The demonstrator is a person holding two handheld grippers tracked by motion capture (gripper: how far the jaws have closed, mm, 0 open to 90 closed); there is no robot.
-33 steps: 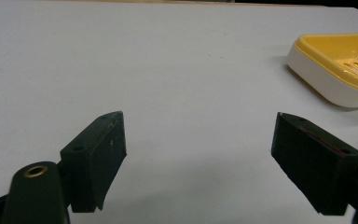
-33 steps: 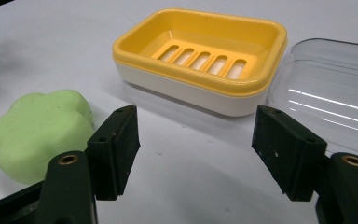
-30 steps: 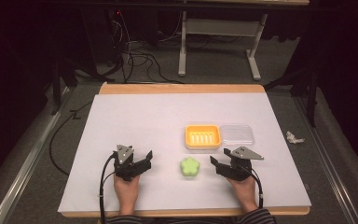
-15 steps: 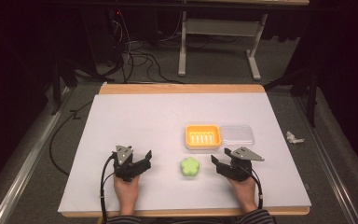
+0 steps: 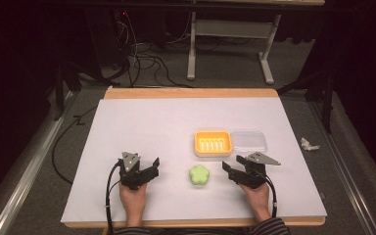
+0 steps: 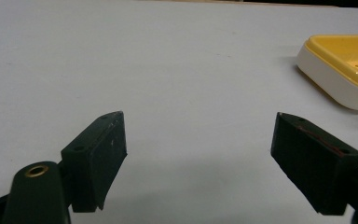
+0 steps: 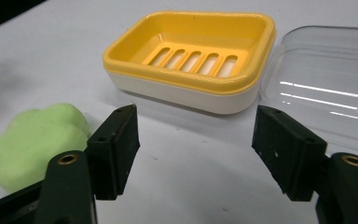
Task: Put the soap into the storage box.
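Observation:
A green flower-shaped soap (image 5: 199, 175) (image 7: 37, 137) lies on the white table (image 5: 152, 122) near the front. Behind it stands a yellow soap dish (image 5: 213, 143) (image 7: 191, 56) (image 6: 349, 70) on a white base. A clear plastic lid (image 5: 247, 140) (image 7: 326, 79) lies at the dish's right. My right gripper (image 5: 228, 170) (image 7: 196, 135) rests right of the soap. Its jaws have just been opening and stand apart with nothing between them. My left gripper (image 5: 152, 167) (image 6: 198, 140) rests left of the soap, open over bare table.
A crumpled white scrap (image 5: 309, 144) lies on the floor to the right of the table. Cables (image 5: 142, 58) and a desk frame (image 5: 225, 44) stand beyond the far edge. The table's wooden front edge (image 5: 191, 223) runs just ahead of the person's wrists.

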